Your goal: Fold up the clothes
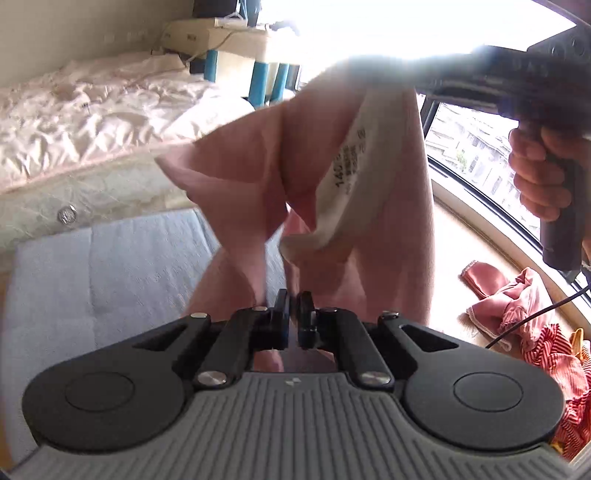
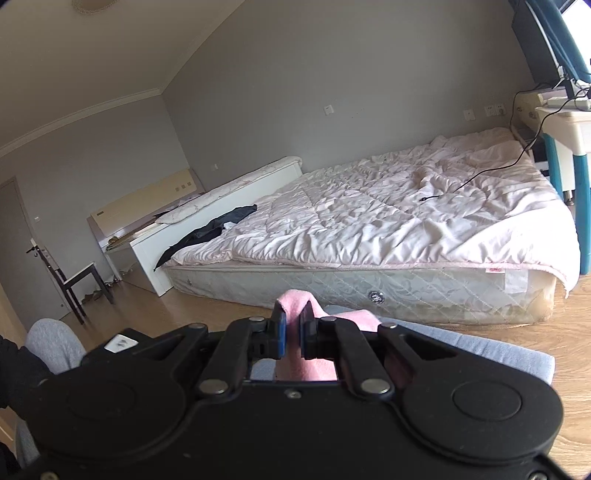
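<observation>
Two grippers, both pinching one pink garment (image 1: pixel 240 184): left gripper (image 1: pixel 294 314) pressed together on a lower fold, right gripper (image 2: pixel 291 325) clamped on a pink edge. Garment hanging in the air above the pale blue mat (image 1: pixel 110 266), white neck label (image 1: pixel 354 166) turned outward. More pink and striped clothes (image 1: pixel 535 325) heaped on the floor by the window. Bed (image 2: pixel 369 206) just beyond the mat

Daylight from the window (image 1: pixel 369 29) blows out the left wrist view's top; the right wrist view is dimmer, even; fisheye edges curve.
</observation>
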Available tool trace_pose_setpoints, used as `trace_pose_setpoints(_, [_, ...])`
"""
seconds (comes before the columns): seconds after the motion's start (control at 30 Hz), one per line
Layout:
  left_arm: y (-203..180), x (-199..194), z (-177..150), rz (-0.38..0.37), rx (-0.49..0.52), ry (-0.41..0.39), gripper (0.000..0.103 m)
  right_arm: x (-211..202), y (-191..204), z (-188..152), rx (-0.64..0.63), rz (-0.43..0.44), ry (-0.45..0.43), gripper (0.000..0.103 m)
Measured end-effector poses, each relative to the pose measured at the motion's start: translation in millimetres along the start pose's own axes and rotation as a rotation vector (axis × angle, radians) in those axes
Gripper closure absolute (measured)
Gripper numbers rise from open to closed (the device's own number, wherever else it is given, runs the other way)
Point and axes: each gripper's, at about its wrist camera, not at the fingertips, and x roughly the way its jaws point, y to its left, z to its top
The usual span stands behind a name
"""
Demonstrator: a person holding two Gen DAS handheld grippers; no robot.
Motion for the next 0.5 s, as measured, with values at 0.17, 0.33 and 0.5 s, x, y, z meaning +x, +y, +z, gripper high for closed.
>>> trace_pose_setpoints(0.17, [-2.1,-43.1,29.3,0.081,0.150,-0.091,0.098,-27.8,4.9,6.5,-0.078,-0.126,-0.085,0.095])
trace_pose_setpoints(0.33, [3.8,-60.8,36.1,-0.037,0.089,-0.098,0.097,-43.6,32.4,23.8,-0.145,-0.137,-0.178,0.095])
trace_pose_setpoints(0.5, [7.7,-75.0,30.0,-0.056,0.093,-0.020,0.097,-48.2,69.7,43.8,-0.145,-0.049,-0.239,0.095])
